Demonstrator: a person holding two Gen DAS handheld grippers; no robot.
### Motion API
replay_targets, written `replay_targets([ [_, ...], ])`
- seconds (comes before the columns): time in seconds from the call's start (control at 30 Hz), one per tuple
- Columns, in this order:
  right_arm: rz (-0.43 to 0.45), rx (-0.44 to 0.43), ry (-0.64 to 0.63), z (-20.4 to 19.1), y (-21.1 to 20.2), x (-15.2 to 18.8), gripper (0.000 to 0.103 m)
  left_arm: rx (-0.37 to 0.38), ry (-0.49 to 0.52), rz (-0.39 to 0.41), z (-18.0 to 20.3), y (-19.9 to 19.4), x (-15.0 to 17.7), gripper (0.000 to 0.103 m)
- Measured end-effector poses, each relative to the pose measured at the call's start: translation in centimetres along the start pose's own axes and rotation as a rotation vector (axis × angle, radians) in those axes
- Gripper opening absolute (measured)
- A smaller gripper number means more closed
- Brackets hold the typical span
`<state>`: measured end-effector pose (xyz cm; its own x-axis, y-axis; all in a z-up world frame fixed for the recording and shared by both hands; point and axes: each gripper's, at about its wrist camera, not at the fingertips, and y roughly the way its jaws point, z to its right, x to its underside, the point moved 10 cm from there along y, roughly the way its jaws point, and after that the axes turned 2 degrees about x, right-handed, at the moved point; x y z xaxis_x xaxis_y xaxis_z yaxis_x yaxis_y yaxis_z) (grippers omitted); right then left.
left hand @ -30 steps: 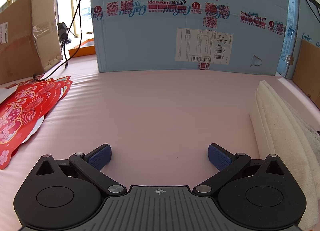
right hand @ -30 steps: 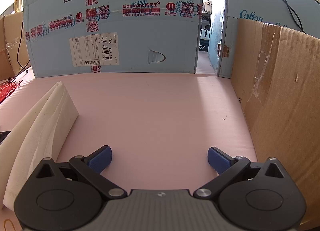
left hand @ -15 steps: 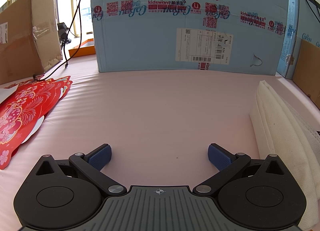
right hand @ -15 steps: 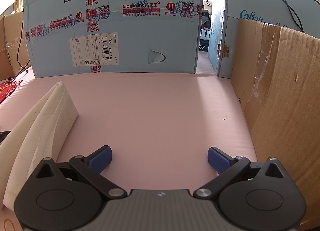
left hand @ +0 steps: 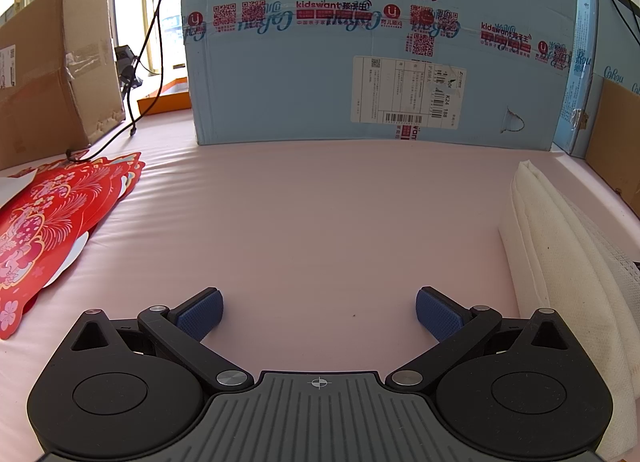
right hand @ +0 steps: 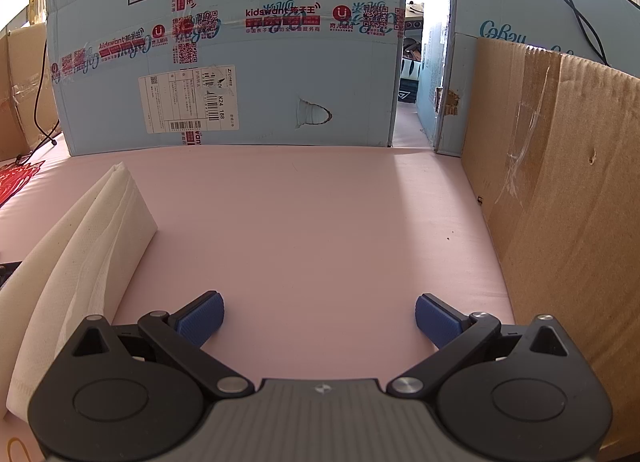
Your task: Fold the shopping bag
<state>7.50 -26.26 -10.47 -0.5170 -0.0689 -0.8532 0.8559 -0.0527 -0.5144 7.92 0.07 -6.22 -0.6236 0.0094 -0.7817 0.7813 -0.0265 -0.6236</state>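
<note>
Plainly, both tools are idle: the left gripper has its blue pads spread wide with nothing between them, and the right gripper stands the same way, jaws far apart over bare pink mat.

Taking the white shopping bag as the landmark, it lies flat on the mat between the two tools: just to the right of the left gripper, and just to the left of the right gripper, where it shows again. It already looks layered into a long narrow strip, running away toward the blue carton that stands beyond its far end. Well off on the bag's far left lie red printed paper sheets; to its right, past the right gripper, a brown cardboard wall.

By its look the bag is a light, soft, non-woven fabric, limp rather than stiff, likely to sag and let its layers slide or spring open. I would judge the best hold to be at the near corners or end edge, pinching all layers together.
</note>
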Motion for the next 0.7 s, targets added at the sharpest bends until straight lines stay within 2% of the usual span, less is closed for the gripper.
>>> replay_targets([
  [0.7,-0.002,0.005,-0.005,-0.76,0.47,-0.39,0.103,0.004,-0.005,0.0,0.0,-0.12,0.02,0.103],
])
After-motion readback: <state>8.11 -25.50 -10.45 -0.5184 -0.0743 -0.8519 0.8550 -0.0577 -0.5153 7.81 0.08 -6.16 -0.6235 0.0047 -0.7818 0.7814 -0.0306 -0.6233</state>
